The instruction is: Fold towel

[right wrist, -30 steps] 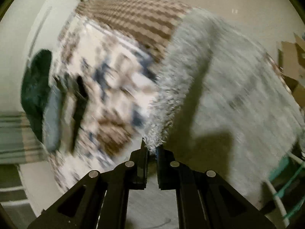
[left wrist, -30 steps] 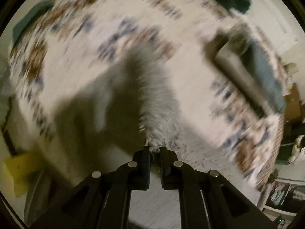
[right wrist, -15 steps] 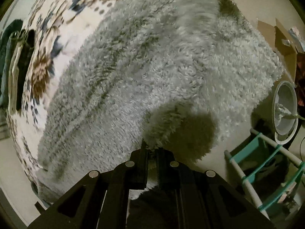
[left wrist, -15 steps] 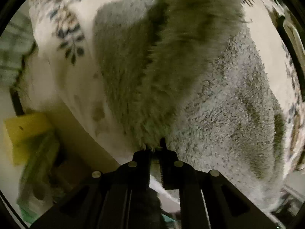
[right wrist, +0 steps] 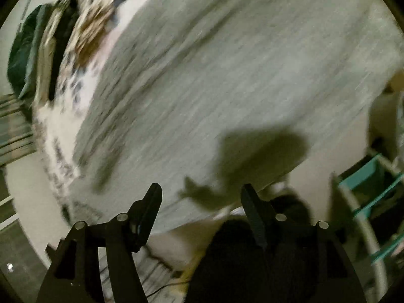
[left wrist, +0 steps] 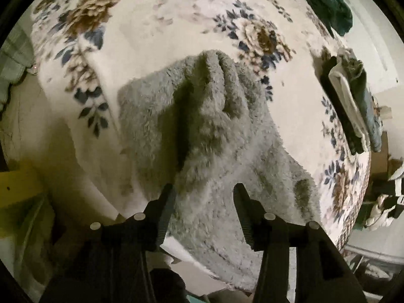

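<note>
Both grippers stand with their jaws spread wide and grasp nothing. Between the fingers of the left gripper (left wrist: 204,192) the grey towel (left wrist: 217,136) lies on the floral blanket (left wrist: 156,25) of the bed, bunched into a raised ridge at its far end and draped over the bed's near edge. A stack of folded cloths (left wrist: 353,106) rests to the right. The right gripper (right wrist: 202,192) hovers over the same towel (right wrist: 227,63), its view motion-blurred.
</note>
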A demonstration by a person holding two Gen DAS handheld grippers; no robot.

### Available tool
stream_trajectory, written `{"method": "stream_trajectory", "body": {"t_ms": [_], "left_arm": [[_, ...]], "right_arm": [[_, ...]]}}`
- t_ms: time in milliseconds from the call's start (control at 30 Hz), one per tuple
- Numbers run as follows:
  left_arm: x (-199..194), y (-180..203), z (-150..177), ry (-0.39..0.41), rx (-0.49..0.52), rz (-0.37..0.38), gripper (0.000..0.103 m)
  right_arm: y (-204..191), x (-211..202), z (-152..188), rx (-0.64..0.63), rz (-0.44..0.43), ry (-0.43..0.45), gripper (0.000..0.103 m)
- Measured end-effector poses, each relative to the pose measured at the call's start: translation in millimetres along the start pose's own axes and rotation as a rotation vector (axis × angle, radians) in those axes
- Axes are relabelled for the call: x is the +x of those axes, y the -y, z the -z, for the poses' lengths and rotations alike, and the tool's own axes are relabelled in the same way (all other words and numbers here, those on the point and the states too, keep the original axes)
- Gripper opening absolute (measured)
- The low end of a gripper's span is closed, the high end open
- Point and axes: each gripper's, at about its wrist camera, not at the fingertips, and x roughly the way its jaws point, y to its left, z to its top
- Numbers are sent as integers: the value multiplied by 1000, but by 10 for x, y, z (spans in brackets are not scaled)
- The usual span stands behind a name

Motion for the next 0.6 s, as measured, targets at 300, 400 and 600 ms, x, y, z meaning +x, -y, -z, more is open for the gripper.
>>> {"method": "stream_trajectory", "body": {"t_ms": [300,400,600], "left_arm": [[402,175,-468,39,201,-78,15],[304,64,-501,73,214,-58,9],[8,-237,-577,100,174,-25,9]], "right_arm": [[-573,1026,633,164,-159,37,57],[-561,1168,829,252,-162,84,5],[-810,1002,1213,142,-118,143,0]]}}
